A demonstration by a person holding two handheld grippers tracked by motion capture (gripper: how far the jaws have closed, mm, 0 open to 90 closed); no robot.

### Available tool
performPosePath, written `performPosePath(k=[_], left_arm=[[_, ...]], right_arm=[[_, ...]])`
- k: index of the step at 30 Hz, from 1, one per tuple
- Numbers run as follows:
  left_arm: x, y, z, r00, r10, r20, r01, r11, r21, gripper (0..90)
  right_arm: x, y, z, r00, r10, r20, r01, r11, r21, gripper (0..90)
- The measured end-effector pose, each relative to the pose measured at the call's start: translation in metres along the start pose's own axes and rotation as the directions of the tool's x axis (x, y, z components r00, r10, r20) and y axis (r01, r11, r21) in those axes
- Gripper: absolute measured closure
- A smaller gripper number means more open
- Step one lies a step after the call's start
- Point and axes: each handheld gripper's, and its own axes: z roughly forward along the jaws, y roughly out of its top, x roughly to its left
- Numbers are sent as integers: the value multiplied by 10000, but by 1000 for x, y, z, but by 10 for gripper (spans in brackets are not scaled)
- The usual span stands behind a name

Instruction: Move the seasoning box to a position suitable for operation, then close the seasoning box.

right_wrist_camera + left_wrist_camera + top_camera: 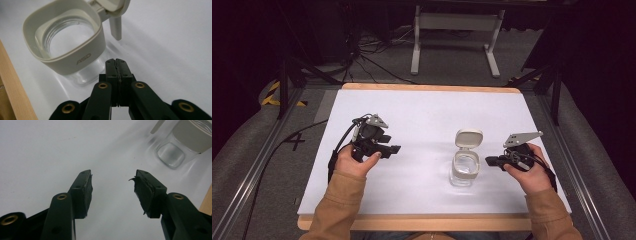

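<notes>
clear glass jar point(463, 170) upright on the white table point(422, 115), beige collar around the mouth, hinged lid point(469, 138) flipped open on the far side. left of the jar, well apart: left gripper point(393, 149) held in the left hand point(354, 162), jaws spread wide with nothing between them, worn pads point(88, 192) facing each other. just right of the jar, near but not touching: right gripper point(488, 161) in the right hand point(532, 175), jaws pressed together on nothing, tips aimed at the jar's collar point(75, 60). wooden table edge point(412, 222) nearer than the jar.
</notes>
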Motion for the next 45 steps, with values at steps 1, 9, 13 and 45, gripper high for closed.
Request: performPosePath(k=[1,9,13,45], left_arm=[[0,0,0,10000,20,-11,-20,10000,43,486],[0,1,-2,10000,61,-38,-60,9999,120,486],[0,-3,-2,10000,-23,-83,23,10000,70,486],[-2,-30,-17,9989,-315,-338,328,9987,385,482]], right_arm=[[-1,0,-2,10000,26,66,-25,9999,-130,900],[-4,1,-13,9991,373,213,-348,9933,-1104,900],[-7,4,-14,9994,342,102,-324,9888,-1454,900],[-19,30,8,9999,126,25,-117,9736,-2278,900]])
